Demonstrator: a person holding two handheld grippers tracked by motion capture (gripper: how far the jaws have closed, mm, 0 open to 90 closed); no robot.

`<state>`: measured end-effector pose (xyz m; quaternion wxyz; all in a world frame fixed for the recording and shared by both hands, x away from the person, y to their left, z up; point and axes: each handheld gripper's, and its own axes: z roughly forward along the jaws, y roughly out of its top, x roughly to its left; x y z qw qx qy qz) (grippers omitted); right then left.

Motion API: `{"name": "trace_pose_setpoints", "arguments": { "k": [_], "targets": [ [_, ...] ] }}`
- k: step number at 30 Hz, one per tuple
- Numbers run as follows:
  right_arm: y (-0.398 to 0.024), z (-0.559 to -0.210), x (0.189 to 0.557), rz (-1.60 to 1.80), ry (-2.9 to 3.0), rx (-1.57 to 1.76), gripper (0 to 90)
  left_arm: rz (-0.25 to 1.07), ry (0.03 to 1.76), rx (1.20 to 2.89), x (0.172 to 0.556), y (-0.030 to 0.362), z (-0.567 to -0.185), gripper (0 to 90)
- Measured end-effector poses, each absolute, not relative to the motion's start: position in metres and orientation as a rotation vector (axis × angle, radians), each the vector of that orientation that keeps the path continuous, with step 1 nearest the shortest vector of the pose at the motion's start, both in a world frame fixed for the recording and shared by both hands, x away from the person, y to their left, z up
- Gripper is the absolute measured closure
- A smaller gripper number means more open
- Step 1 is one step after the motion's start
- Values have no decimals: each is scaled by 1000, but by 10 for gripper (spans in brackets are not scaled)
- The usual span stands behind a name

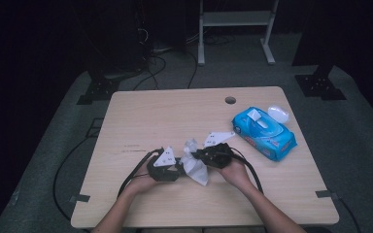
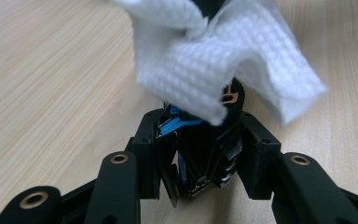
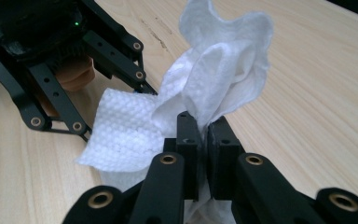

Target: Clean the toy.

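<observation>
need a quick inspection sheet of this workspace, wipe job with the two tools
surface: light wood table with a round hole near the far edge; faint dark marks left of centre
job's things: white wet wipe, crumpled, held between both tools above the table
clutter: blue wipe pack at the right, its lid flipped open
grippers: left tool closed round a dark part with the wipe draped over it; right tool shut on the wipe
cables: black cable trails from the left tool, another from the right; more on the floor beyond
surroundings: grey carpet, white frame legs behind the table, dark room
</observation>
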<state>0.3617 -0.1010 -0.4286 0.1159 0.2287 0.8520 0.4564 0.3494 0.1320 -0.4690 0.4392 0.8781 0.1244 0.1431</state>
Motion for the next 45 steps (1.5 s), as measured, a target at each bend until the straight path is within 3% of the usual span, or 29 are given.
{"name": "trace_pose_setpoints", "arguments": {
  "k": [4, 8, 12, 19, 26, 37, 45],
  "targets": [
    [-104, -425, 360, 1341, 2475, 648, 660, 351, 311, 2181, 349, 132, -469, 565],
    [-109, -416, 356, 1344, 2428, 637, 583, 351, 311, 2182, 349, 132, -469, 564],
    [-112, -412, 354, 1365, 2403, 623, 578, 346, 313, 2181, 349, 133, -469, 562],
    [-93, -425, 356, 1346, 2473, 587, 676, 359, 304, 2177, 348, 132, -469, 566],
    [-94, -435, 362, 1443, 2511, 636, 871, 363, 301, 2178, 349, 131, -469, 564],
    [-72, -437, 352, 1511, 2543, 574, 885, 370, 293, 2183, 348, 131, -469, 565],
    [-115, -433, 357, 1367, 2465, 630, 885, 381, 280, 2186, 348, 131, -469, 564]
  ]
}}
